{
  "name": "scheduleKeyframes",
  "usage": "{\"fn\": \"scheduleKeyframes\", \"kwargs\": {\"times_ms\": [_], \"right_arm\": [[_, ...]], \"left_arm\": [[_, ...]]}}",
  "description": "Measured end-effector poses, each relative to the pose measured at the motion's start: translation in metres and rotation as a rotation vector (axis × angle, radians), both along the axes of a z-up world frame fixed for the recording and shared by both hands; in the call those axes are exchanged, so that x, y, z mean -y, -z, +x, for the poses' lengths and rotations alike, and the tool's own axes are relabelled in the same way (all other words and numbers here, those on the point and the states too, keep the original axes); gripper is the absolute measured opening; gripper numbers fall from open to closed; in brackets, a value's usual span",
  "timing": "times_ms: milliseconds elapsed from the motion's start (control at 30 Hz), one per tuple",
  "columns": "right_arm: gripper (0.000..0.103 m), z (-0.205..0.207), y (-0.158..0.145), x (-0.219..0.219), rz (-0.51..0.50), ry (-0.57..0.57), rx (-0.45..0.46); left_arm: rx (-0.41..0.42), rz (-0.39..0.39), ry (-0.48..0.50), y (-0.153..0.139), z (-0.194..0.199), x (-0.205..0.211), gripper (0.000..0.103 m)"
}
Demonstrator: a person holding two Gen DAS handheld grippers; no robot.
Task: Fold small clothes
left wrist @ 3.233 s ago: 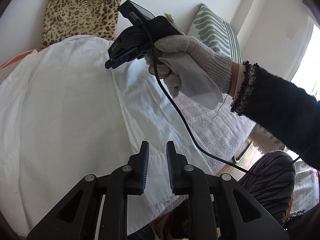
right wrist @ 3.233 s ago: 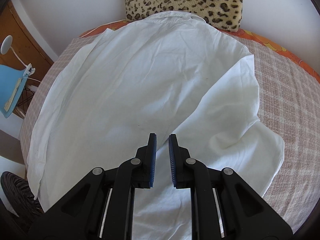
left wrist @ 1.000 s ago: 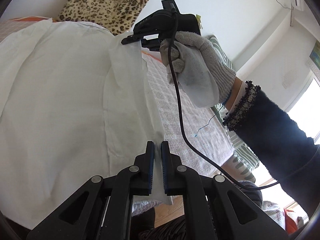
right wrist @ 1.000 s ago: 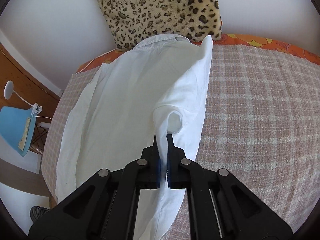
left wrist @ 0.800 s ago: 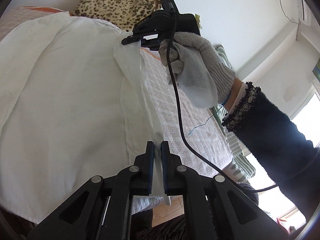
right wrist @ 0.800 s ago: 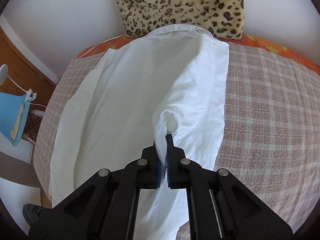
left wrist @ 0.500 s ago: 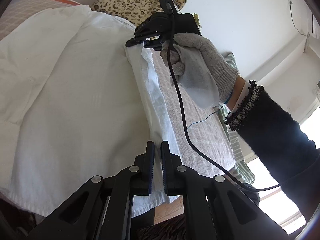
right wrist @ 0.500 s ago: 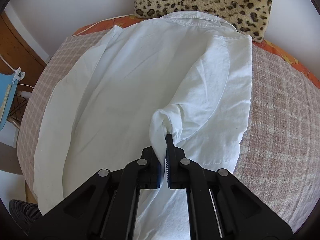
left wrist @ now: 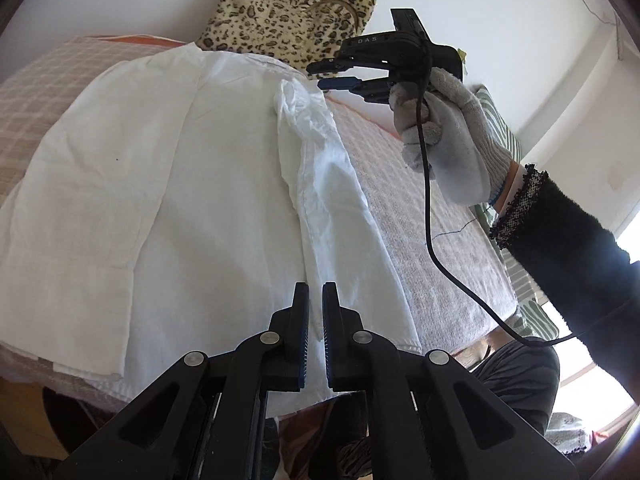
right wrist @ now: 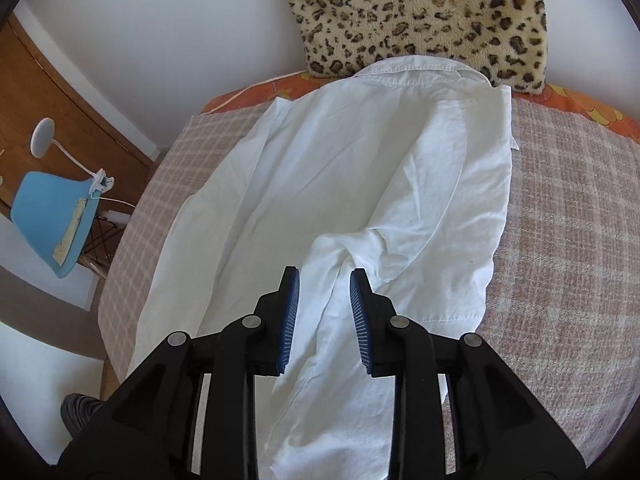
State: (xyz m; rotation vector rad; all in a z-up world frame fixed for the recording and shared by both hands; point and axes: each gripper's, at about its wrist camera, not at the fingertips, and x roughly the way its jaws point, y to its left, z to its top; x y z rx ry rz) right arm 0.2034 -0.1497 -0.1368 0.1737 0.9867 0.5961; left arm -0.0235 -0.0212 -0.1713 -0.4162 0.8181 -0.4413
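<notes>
A white shirt (left wrist: 168, 184) lies spread on the checked bed cover, collar toward the leopard pillow; it also shows in the right wrist view (right wrist: 360, 184). Its right side and sleeve (left wrist: 332, 184) are folded inward over the body. My left gripper (left wrist: 315, 304) has its jaws nearly closed with a narrow gap above the shirt's lower hem; whether it pinches cloth is unclear. My right gripper (right wrist: 324, 284) is open and empty, hovering just above the crumpled sleeve (right wrist: 344, 256). It also shows in the left wrist view (left wrist: 340, 74), held by a gloved hand near the collar.
A leopard-print pillow (right wrist: 420, 12) leans on the wall behind the collar. A striped pillow (left wrist: 504, 136) lies at the bed's far side. A blue chair (right wrist: 52, 216) and a white lamp (right wrist: 42, 136) stand beside the bed. A black cable (left wrist: 432, 220) hangs from the right gripper.
My right gripper carried the sleeve inward over the shirt, then opened and let it drop. My left gripper lowered the hem onto the shirt and its jaws have parted slightly.
</notes>
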Motion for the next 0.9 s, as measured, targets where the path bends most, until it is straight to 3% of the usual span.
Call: {"fn": "scheduleKeyframes", "kwargs": {"times_ms": [133,200,400,633,733,800,900], "right_arm": [[0.029,0.015,-0.006,0.041,-0.02,0.143,0.022],[0.024,0.023,-0.001,0.048,-0.031,0.171,0.016],[0.023,0.038,0.033,0.021,-0.156,0.121,0.022],[0.023,0.067,0.069,-0.011,-0.361,0.084,0.045],[0.023,0.086,0.078,-0.001,-0.369,0.141,0.027],[0.017,0.093,0.078,0.006,-0.342,0.16,0.026],[0.017,0.098,0.076,0.005,-0.363,0.164,0.026]], "left_arm": [[0.068,0.034,0.023,-0.018,0.002,0.008,0.005],[0.071,0.021,0.067,-0.019,0.007,0.02,0.005],[0.062,0.068,0.212,-0.008,0.027,0.063,0.005],[-0.045,0.104,0.326,0.026,0.02,0.082,0.005],[0.012,0.134,0.346,0.028,0.006,0.084,0.005],[0.001,0.115,0.347,0.028,0.007,0.081,0.005],[-0.007,0.084,0.337,0.029,0.004,0.077,0.005]]}}
